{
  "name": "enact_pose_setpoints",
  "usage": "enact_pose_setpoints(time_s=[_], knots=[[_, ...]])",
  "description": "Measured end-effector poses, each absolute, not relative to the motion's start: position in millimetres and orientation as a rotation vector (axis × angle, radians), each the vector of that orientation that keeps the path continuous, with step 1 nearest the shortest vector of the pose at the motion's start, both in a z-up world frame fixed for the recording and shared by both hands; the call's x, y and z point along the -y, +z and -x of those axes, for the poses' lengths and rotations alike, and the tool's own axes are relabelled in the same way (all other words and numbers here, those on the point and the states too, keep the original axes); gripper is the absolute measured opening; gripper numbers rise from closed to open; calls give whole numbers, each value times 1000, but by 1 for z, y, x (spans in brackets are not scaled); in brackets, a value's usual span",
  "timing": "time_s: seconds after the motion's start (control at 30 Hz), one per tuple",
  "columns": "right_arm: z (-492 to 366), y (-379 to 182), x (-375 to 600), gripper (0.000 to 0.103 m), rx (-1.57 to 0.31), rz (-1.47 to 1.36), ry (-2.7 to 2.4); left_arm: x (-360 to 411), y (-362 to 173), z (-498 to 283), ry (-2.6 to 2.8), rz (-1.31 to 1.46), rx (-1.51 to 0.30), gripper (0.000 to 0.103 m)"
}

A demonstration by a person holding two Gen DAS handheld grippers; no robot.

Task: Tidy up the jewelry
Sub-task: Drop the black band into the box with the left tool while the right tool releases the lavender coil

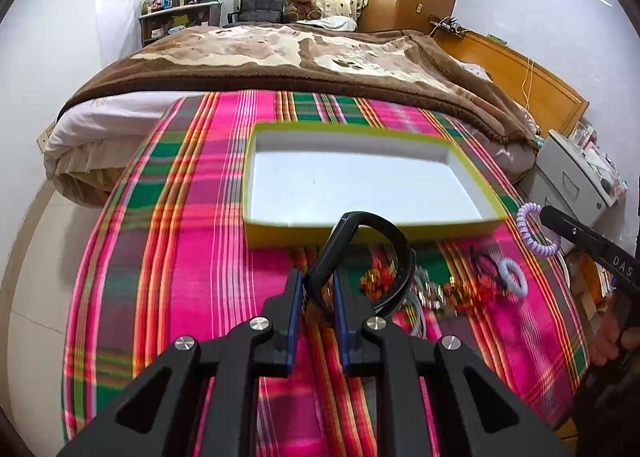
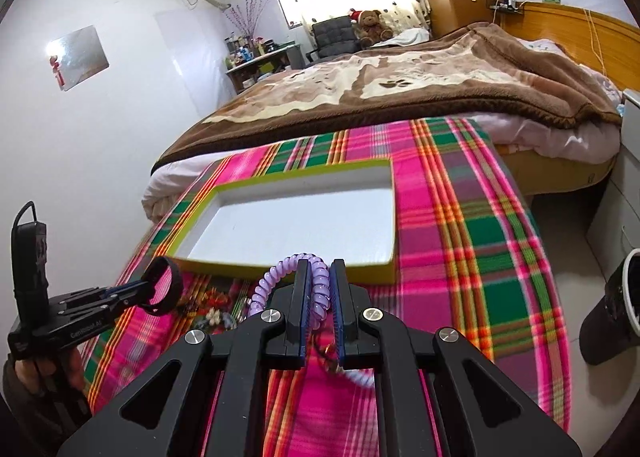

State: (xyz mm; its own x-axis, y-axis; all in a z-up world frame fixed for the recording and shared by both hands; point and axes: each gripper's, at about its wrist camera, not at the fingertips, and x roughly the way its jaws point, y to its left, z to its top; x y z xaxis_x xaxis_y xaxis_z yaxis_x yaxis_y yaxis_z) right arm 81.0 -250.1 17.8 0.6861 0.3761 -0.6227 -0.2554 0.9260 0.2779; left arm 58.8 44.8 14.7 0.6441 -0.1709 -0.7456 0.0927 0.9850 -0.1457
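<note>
My left gripper (image 1: pixel 319 281) is shut on a black band bracelet (image 1: pixel 376 241), lifted off the plaid cloth just before the yellow-rimmed white tray (image 1: pixel 472 227). The right wrist view shows the same black bracelet (image 2: pixel 168 285) and left gripper (image 2: pixel 138 291) at the lower left. My right gripper (image 2: pixel 319 273) is shut on a purple spiral coil bracelet (image 2: pixel 280 277), held near the tray (image 2: pixel 288 271). From the left wrist camera the coil (image 1: pixel 528 229) hangs at the right gripper's tip (image 1: pixel 550 217). A pile of loose jewelry (image 1: pixel 460 289) lies on the cloth, including a pale blue ring-shaped band (image 1: pixel 514 277).
The pink and green plaid cloth (image 1: pixel 180 257) covers a table that drops off at its left and right edges. Behind it stands a bed with a brown blanket (image 1: pixel 280 57). A grey cabinet (image 1: pixel 576 181) is at the right, a dark bin (image 2: pixel 616 305) on the floor.
</note>
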Motion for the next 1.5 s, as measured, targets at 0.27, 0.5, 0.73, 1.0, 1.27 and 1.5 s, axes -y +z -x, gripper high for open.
enact_pose_setpoints(time_s=[0.27, 0.5, 0.73, 1.0, 1.27, 1.5], knots=[[-126, 25, 247, 10, -733, -139, 314, -49, 27, -109, -148, 114, -838, 16], [-175, 16, 241, 10, -775, -109, 281, -49, 23, -151, -142, 108, -848, 16], [-214, -1, 234, 10, -824, -66, 256, -46, 6, -181, -145, 104, -891, 16], [-239, -23, 221, 10, -878, -22, 255, -47, -13, -203, -119, 104, -937, 16], [-247, -37, 212, 10, -910, 63, 231, -45, -20, -208, -99, 89, -951, 16], [-248, -39, 208, 10, -913, 93, 223, -45, -19, -210, -94, 104, -955, 17]])
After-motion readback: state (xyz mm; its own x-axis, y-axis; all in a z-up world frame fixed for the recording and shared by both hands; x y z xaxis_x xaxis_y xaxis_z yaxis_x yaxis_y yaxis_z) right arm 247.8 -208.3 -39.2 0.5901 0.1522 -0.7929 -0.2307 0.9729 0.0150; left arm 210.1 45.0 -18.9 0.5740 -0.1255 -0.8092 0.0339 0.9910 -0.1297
